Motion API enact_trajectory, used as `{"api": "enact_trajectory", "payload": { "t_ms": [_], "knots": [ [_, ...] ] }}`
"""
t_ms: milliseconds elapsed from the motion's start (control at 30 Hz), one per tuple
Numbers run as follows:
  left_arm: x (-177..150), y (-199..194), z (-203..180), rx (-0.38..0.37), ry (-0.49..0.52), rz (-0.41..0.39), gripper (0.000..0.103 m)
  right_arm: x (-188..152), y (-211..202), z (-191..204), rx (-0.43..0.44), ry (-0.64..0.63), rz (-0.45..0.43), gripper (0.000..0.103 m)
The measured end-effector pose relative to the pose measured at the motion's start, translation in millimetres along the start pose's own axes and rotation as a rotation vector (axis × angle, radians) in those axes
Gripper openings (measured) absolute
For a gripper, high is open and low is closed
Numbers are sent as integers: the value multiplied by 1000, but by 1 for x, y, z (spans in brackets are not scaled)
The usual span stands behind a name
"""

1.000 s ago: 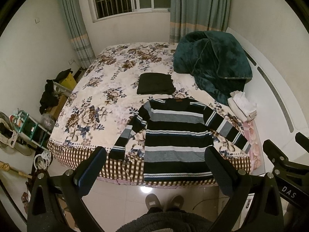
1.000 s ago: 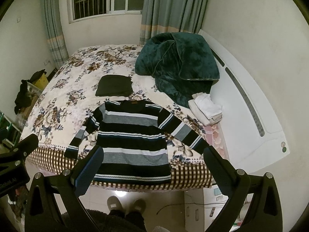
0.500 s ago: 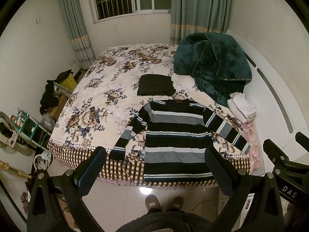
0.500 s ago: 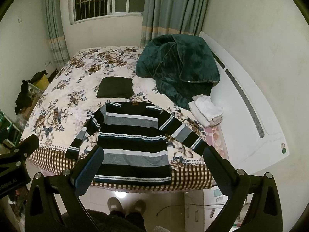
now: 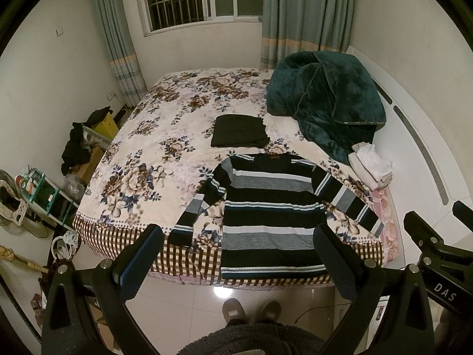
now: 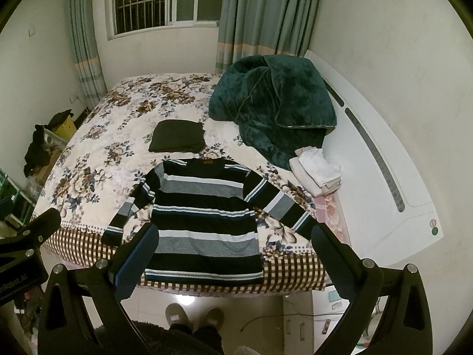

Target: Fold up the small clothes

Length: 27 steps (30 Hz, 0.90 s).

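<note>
- Clutter: dark garments and a yellow box against the wall, to the left of the bed.
- Left gripper: held above the floor at the foot of the bed, its two fingers spread wide and holding nothing; the sweater's lower half shows between them.
- Bed: floral cover with a checked border along its near edge; it is the landmark for all items below.
- Striped sweater: laid flat, front up, at the near edge of the bed, collar toward the window, hem hanging just over the checked border, both sleeves angled outward and down.
- Folded dark garment: on the bed just beyond the sweater's collar, apart from it.
- Slippered feet: a person stands on the tiled floor at the foot of the bed.
- Green blanket: heaped on the far right part of the bed.
- Folded pale clothes: stacked at the right edge of the bed, beside the blanket's lower end.
- Right gripper: also at the foot of the bed, fingers wide apart and empty.
- White headboard: along the right side of the bed.
</note>
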State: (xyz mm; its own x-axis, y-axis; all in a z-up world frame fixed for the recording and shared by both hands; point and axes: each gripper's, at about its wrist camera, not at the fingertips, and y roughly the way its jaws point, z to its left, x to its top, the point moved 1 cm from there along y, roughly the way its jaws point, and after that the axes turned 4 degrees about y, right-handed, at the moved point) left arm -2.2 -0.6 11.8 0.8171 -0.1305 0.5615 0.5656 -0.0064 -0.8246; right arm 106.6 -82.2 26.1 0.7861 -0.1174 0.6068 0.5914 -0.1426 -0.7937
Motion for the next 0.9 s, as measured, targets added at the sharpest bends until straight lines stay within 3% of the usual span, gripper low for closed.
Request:
{"api": "enact_trajectory", "payload": {
  "t_ms": [667,800,900],
  "knots": [
    [13,-2,5,-4,2,3,103,1,-2,4,2,6,2,103],
    [29,18,11,8,11,-16,103,11,12,8,-3,24,21,103],
    [37,59,14,44,45,-24,103,15,38,1,-15,68,43,103]
  ]
}}
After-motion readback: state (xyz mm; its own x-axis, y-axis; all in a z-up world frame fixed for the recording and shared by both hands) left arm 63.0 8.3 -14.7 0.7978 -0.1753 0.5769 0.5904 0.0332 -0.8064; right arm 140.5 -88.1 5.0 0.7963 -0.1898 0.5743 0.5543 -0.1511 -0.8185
